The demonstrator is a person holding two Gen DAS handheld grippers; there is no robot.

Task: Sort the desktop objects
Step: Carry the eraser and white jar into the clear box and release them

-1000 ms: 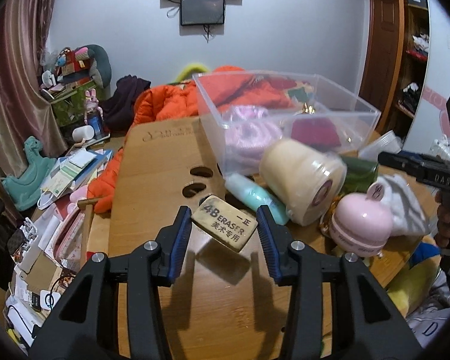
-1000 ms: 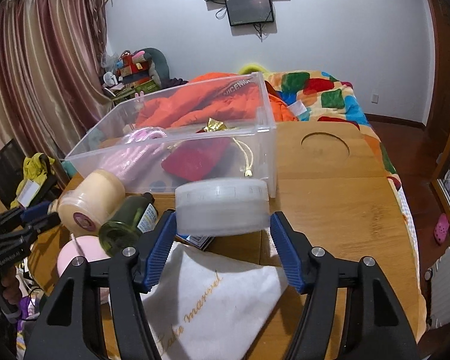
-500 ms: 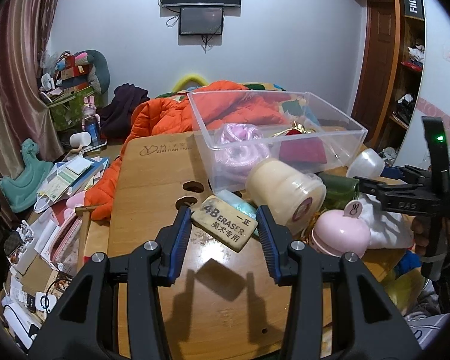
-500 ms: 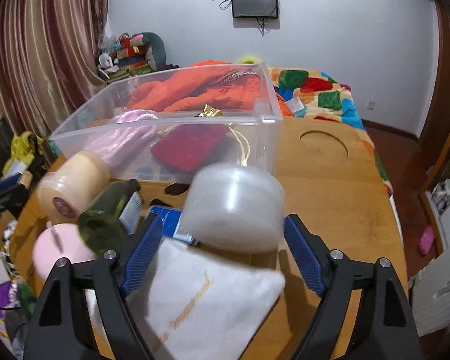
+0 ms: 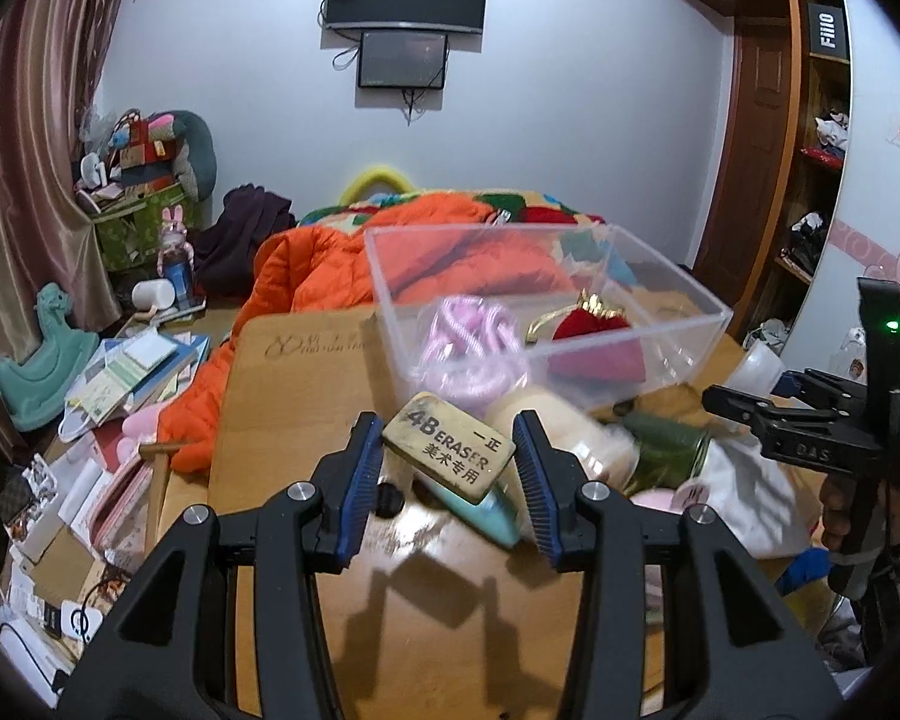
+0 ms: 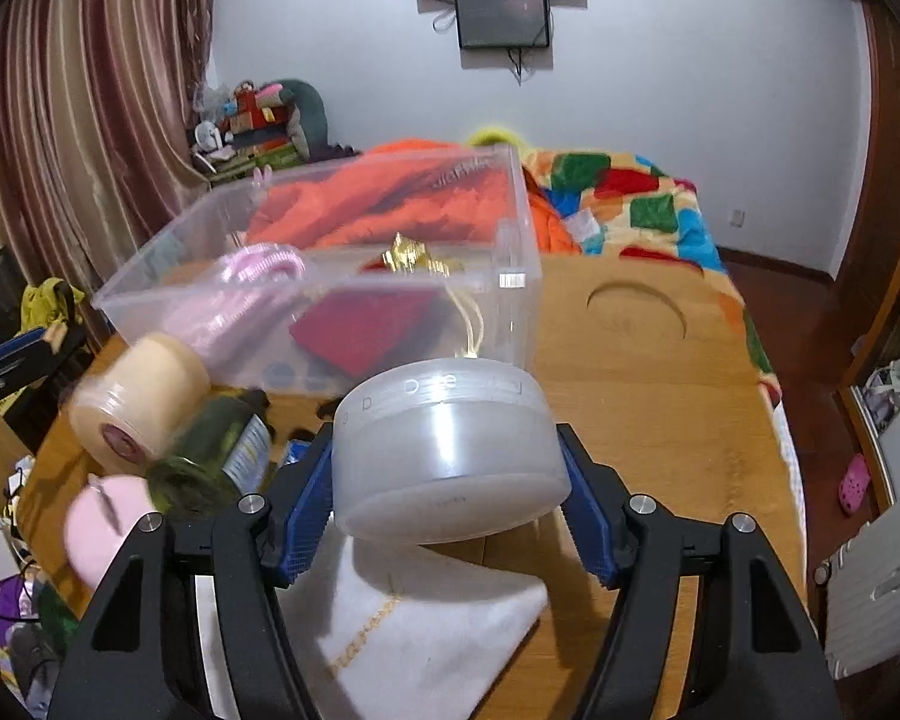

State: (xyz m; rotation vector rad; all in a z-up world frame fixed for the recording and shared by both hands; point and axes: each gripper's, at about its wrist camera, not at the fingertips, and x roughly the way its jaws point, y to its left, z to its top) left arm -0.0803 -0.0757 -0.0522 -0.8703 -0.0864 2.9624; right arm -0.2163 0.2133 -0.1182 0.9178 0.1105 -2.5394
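Above a cluttered wooden table (image 5: 282, 420), two hand-held grippers each carry an object toward a clear plastic bin (image 5: 678, 330) that sits at the table's far side. Between the blue pads of the left gripper (image 5: 447, 480), a flat tan eraser (image 5: 449, 447) printed "4B ERASER" is pinched by its ends, tilted, in the air just short of the bin's near wall. Around a squat, translucent round container (image 6: 450, 450), the jaws of the right gripper (image 6: 450, 498) are closing; the container sits between the blue pads, lifted clear of a white cloth pouch (image 6: 414, 624) below it. Pink coiled cord (image 5: 471, 342) and a red pouch with gold trim (image 5: 594, 324) already lie inside the bin. Between the grippers and the bin, a cream jar (image 6: 138, 402), a green bottle (image 6: 210, 450) and a pink round object (image 6: 105, 522) crowd the table.

To do this step well, each load probably needs lifting higher than the bin's rim before moving forward. The round container looks smooth and wide, so a firm, centred grip seems wise. One hand releasing at a time over open floor inside the bin would avoid a collision.
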